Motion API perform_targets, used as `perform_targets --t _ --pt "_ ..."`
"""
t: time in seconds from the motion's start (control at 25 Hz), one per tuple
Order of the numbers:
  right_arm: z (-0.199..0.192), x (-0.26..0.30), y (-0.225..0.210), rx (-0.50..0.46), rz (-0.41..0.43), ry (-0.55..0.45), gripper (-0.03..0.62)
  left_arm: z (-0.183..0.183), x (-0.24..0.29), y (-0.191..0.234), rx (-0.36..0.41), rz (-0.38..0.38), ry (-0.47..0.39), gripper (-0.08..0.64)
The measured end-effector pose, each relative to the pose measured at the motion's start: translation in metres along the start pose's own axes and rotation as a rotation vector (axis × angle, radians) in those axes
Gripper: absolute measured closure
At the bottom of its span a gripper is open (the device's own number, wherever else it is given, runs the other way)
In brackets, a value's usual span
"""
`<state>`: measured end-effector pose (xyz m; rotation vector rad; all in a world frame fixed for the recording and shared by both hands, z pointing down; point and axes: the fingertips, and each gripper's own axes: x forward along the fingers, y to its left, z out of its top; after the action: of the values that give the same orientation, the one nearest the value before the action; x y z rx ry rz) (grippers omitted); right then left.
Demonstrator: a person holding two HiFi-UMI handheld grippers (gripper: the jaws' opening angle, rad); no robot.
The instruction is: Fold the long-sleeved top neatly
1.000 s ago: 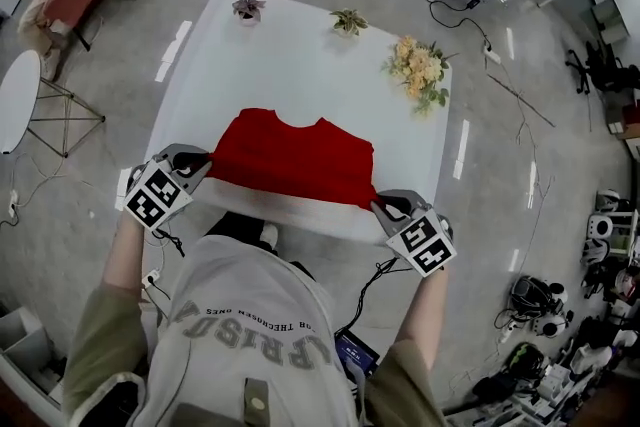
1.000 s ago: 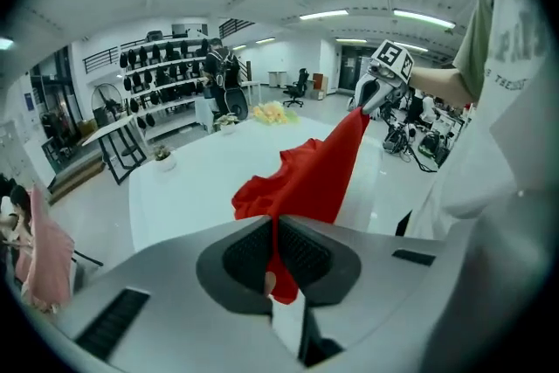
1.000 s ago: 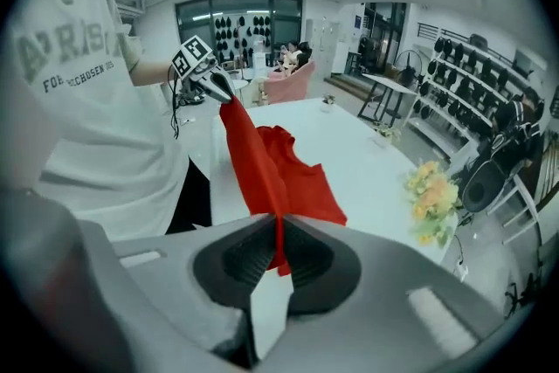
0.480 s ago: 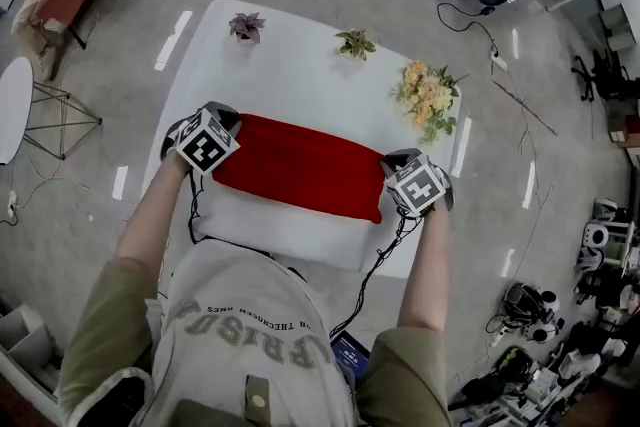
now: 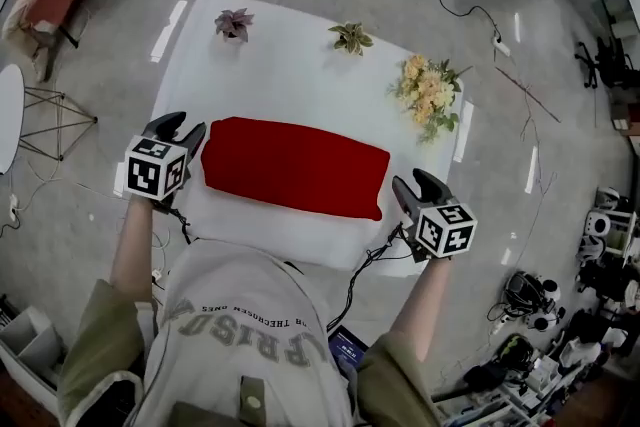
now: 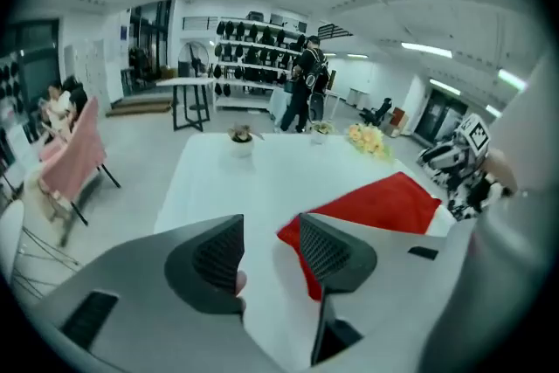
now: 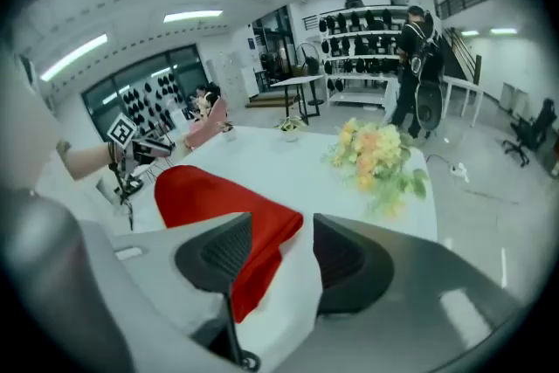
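L gripper (image 5: 182, 128), R gripper (image 5: 412, 183): jaws just opened, nothing gripped, prob. letting folded red fabric long-sleeved top (image 5: 292, 165) settle on white tbl (image 5: 290, 65).

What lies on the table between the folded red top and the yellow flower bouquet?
Nothing: only bare white table separates the red top from the bouquet. The head view shows it plainly, and the right gripper view agrees.

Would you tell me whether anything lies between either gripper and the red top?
Nothing visible: the left gripper and right gripper, jaws just opened and gripping nothing, flank the red top over the bare table.
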<state>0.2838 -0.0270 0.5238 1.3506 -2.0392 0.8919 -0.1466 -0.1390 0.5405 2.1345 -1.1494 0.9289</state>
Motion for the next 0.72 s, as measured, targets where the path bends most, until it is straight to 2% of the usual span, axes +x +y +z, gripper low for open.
perform_targets --t 0.12,0.2,0.28,0.36,0.48,0.52,0.6,0.72 --pt "-0.064 -0.019 0.030 0.060 0.031 0.049 0.385 -0.059 -0.015 -0.039 -0.046 -0.148 0.115 0.337" --pt "-0.100 -0.009 0.040 0.085 0.029 0.100 0.385 -0.095 -0.008 -0.060 -0.014 -0.167 0.194 0.333" --pt "-0.117 0.007 0.044 0.134 0.047 0.112 0.396 -0.114 0.003 -0.066 0.016 -0.130 0.230 0.334" --pt "-0.110 0.014 0.045 0.222 0.095 0.055 0.520 -0.111 0.008 -0.065 0.030 -0.089 0.215 0.336" --pt "-0.085 0.004 0.029 0.429 0.161 -0.080 0.535 -0.092 0.009 -0.059 0.026 -0.075 0.171 0.334" --pt "-0.088 0.006 0.019 0.483 0.154 -0.075 0.535 -0.090 0.012 -0.059 0.016 -0.085 0.173 0.334" --pt "-0.110 0.020 0.003 0.524 0.094 0.022 0.535 -0.093 0.021 -0.060 -0.011 -0.114 0.198 0.319" --pt "-0.125 0.031 -0.006 0.448 -0.006 0.133 0.494 -0.100 0.030 -0.062 -0.034 -0.137 0.229 0.307"
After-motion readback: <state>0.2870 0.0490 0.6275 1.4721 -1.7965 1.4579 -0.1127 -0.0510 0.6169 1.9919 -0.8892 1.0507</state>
